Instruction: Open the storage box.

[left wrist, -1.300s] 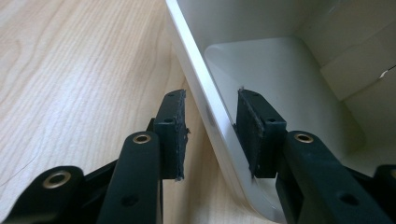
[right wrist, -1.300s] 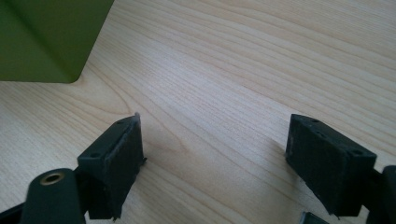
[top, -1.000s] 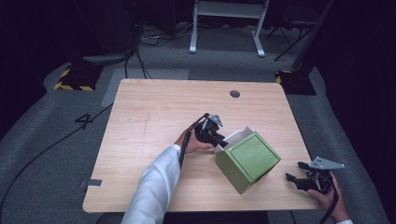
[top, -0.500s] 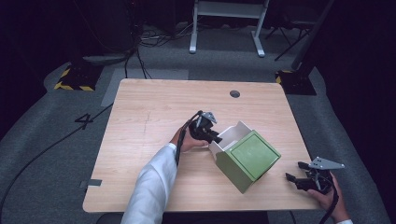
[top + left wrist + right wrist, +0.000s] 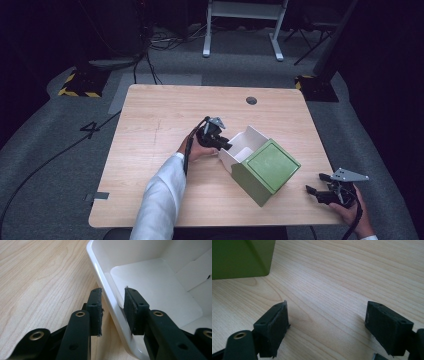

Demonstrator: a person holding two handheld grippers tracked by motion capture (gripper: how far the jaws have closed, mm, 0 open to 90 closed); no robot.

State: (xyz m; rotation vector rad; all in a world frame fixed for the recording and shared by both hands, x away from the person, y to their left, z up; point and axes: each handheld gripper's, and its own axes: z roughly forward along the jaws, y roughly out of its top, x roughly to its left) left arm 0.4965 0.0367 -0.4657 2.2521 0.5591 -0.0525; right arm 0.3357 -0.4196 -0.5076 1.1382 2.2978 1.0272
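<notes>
A green box (image 5: 267, 167) lies on the wooden table (image 5: 150, 115), and a white inner tray (image 5: 245, 142) sticks out of its left end. My left gripper (image 5: 226, 145) is at the tray's near corner. In the left gripper view the jaws of my left gripper (image 5: 112, 302) stand close together on either side of the white tray (image 5: 155, 285) wall, holding it. The tray looks empty inside. My right gripper (image 5: 315, 185) rests low near the table's right front corner, wide open over bare wood. The right gripper view shows my right gripper (image 5: 327, 317) with the green box (image 5: 239, 257) corner at top left.
A dark round cable hole (image 5: 251, 100) sits near the table's far edge. A white-sleeved forearm (image 5: 160, 195) crosses the front middle of the table. The floor beyond holds cables and a white stand base (image 5: 242, 30).
My left gripper has drawn a little to the left, and more of the white tray shows outside the green box. The right gripper has stayed in place.
</notes>
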